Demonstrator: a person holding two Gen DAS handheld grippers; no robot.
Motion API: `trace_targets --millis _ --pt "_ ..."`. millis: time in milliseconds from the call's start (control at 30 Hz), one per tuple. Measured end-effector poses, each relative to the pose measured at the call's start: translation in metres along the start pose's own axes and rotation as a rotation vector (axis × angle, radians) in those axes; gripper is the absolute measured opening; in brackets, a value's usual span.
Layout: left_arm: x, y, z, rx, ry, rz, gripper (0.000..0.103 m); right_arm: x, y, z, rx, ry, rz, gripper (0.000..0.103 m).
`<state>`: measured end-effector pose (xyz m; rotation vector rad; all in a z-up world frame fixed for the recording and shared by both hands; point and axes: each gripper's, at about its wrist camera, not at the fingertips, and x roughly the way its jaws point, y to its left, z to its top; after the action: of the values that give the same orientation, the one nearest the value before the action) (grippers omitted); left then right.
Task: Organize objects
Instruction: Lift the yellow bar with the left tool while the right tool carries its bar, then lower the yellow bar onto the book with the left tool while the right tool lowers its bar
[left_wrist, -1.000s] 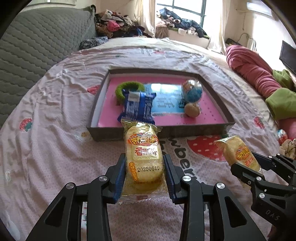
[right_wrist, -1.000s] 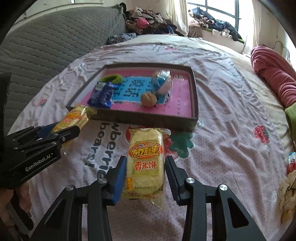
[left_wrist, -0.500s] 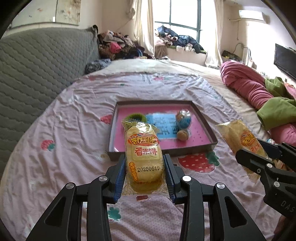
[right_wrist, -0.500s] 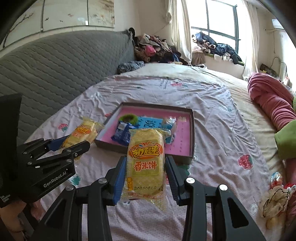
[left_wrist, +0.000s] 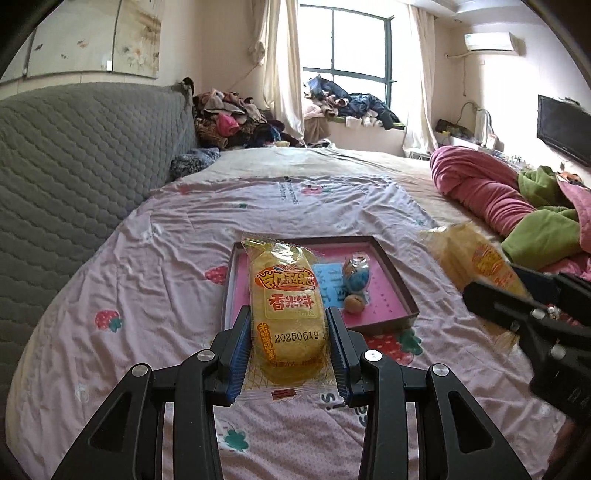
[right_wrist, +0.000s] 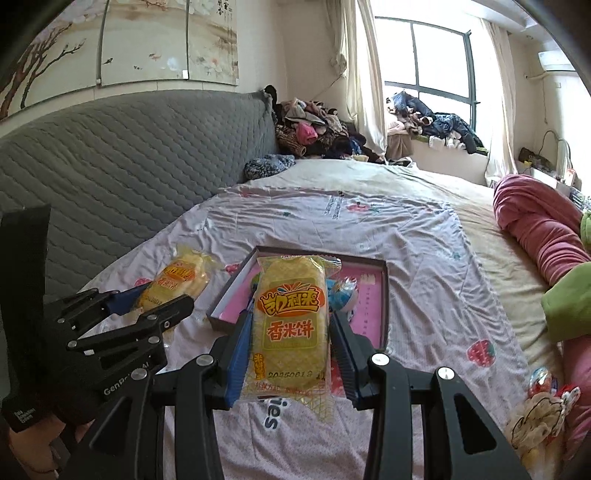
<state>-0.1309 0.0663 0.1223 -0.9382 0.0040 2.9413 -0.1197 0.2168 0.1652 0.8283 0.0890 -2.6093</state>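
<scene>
My left gripper (left_wrist: 290, 345) is clamped on a yellow rice-cake packet (left_wrist: 286, 310), blue pads pressing both long sides, and my right gripper (right_wrist: 291, 350) pinches a second yellow packet (right_wrist: 291, 325) the same way, both held in the air above the pink strawberry-print sheet (left_wrist: 147, 295). Beyond the fingertips the dark-rimmed pink tray (left_wrist: 400, 291) lies flat on the bed, holding a blue-and-white ball (left_wrist: 356, 275) with a small tan ball (left_wrist: 354, 304) just beside it. Farther out I see the grey quilted headboard (left_wrist: 74, 166) and a rolled pink blanket (left_wrist: 480, 188).
</scene>
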Motion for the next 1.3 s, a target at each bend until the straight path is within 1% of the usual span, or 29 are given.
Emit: trace_targets --millis 300,567,733,900,1067,1233,1300 --pt "0.005 0.001 0.021 -0.009 -0.028 0.004 0.04 -0.005 -0.016 0.022 0.029 -0.041 0.009 0.043" --pt "0.036 -0.007 0.035 -0.014 -0.021 -0.01 0.04 0.003 -0.034 0.036 0.061 -0.058 0.0 0.043" --pt "0.061 -0.015 0.044 -0.01 -0.019 -0.009 0.04 0.012 -0.041 0.048 0.027 -0.077 -0.014 0.043" --pt "0.088 -0.017 0.051 -0.019 -0.016 -0.001 0.04 0.03 -0.052 0.051 0.037 -0.089 -0.005 0.043" --pt "0.111 -0.02 0.059 -0.019 -0.016 -0.004 0.04 0.05 -0.068 0.05 0.061 -0.092 -0.01 0.043" --pt "0.135 -0.024 0.067 -0.033 -0.016 -0.016 0.04 0.069 -0.076 0.05 0.067 -0.094 -0.02 0.043" --pt "0.144 -0.026 0.068 -0.031 -0.013 -0.015 0.04 0.077 -0.078 0.049 0.069 -0.095 -0.011 0.043"
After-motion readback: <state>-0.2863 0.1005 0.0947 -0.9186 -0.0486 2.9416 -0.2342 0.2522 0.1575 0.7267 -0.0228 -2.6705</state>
